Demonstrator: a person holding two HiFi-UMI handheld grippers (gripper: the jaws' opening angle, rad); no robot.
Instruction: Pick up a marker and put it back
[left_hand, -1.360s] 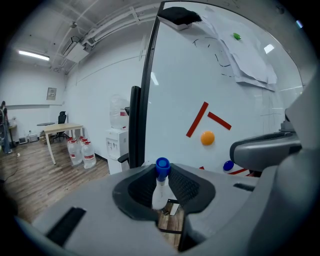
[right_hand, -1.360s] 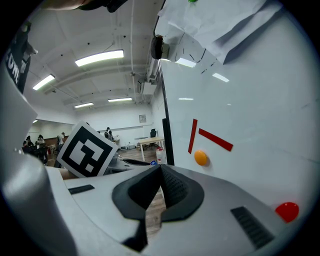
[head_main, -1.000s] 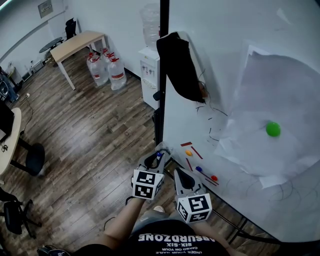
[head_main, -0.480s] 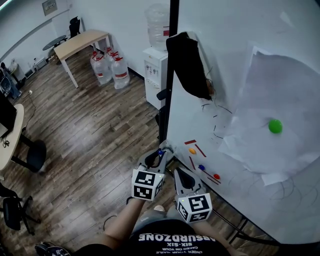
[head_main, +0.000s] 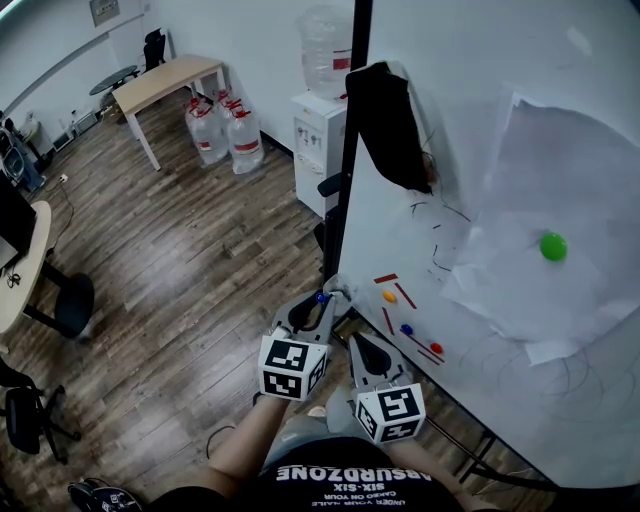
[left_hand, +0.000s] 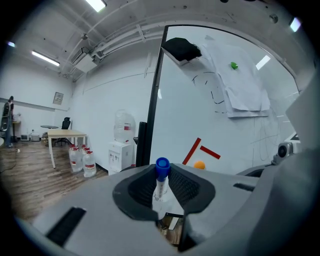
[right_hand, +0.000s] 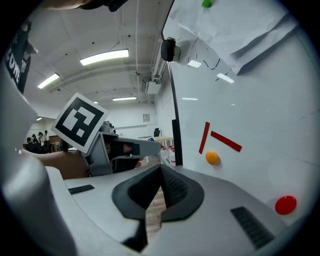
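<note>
Left gripper (head_main: 324, 304): your jaws are clamped on the marker (left_hand: 160, 183), upright, blue cap up, near the whiteboard (head_main: 470, 130) | Right gripper (right_hand: 159, 187): jaws together, empty | Handling: light, stiff, probably slick barrel; grip mid-barrel, below the cap.

Blue-capped white marker (left_hand: 160, 179), orange magnet (left_hand: 199, 164), green magnet (head_main: 553, 245), seemingly black cloth (head_main: 390, 125), white board (head_main: 450, 60).

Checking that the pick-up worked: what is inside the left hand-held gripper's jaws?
A marker with a blue cap, clamped upright between the pads of the left hand-held gripper. The cap and the upper white barrel show; the lower barrel is covered by the jaws.
</note>
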